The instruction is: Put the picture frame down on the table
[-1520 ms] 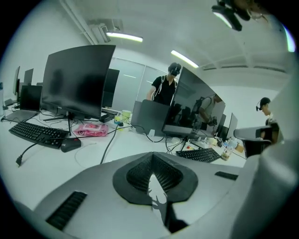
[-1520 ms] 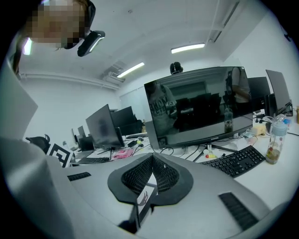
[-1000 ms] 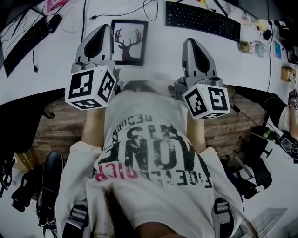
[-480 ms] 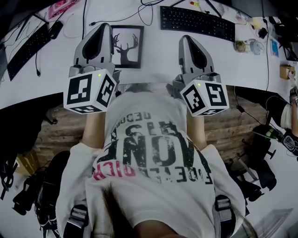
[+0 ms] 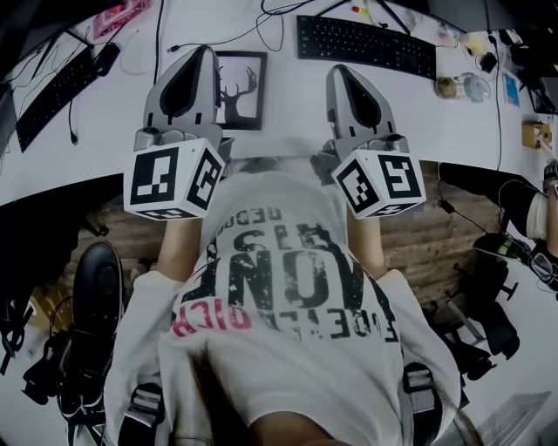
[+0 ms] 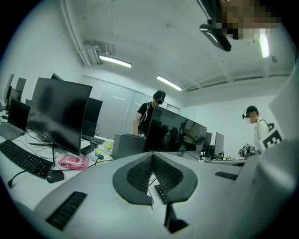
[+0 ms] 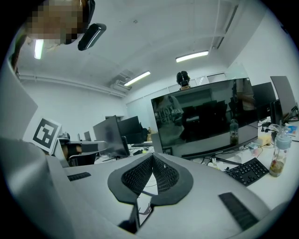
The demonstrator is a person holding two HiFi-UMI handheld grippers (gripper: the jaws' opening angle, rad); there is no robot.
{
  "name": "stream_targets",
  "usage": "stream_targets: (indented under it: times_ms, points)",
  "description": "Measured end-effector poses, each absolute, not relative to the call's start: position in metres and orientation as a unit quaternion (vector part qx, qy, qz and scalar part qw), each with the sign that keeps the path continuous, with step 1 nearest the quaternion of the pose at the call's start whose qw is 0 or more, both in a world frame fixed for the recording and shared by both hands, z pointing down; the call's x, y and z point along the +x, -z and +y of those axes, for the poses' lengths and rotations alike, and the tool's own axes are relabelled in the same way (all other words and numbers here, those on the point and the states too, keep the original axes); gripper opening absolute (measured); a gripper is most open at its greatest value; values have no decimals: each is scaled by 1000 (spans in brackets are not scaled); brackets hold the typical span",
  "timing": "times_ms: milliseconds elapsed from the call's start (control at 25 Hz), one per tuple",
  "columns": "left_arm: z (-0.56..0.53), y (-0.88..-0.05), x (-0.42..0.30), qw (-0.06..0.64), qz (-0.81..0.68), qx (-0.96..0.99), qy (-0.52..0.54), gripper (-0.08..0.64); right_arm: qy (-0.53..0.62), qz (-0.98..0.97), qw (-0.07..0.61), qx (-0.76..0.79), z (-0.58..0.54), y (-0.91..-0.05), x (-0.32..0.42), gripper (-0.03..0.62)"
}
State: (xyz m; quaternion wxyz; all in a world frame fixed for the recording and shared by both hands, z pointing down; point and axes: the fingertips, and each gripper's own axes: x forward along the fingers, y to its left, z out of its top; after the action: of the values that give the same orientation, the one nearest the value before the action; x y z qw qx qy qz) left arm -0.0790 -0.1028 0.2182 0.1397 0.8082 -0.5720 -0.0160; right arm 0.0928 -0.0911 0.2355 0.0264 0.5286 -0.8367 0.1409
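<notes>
The picture frame [image 5: 241, 89], black-edged with a stag's antlers on white, lies flat on the white table [image 5: 288, 109] between my two grippers. My left gripper [image 5: 202, 52] hovers at the frame's left edge and hides that edge in the head view. Its pads [image 6: 140, 172] meet with nothing between them. My right gripper [image 5: 336, 71] hangs to the right of the frame, apart from it, shut and empty, with its pads [image 7: 166, 175] pressed together. A corner of the frame [image 7: 142, 212] shows below those pads.
A black keyboard [image 5: 366, 43] lies behind the right gripper and another [image 5: 48, 83] at the far left, with cables [image 5: 261, 17] between them. Monitors [image 7: 205, 116] and a bottle [image 7: 279, 158] stand further back. Two people [image 6: 152, 109] stand beyond the desks. The table's near edge [image 5: 87, 179] runs under the grippers.
My left gripper has risen a little and now overlaps the frame's left edge in the head view. The frame stays flat on the table and the right gripper has hardly moved.
</notes>
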Motion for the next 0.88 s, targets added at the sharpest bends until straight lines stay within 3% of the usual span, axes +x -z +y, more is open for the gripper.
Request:
stream_targets:
  times_ms: [880]
  points:
    - [-83,-232,-63,149,-559,816,3,2,-147,-841,22,520,-75,-240,87,0]
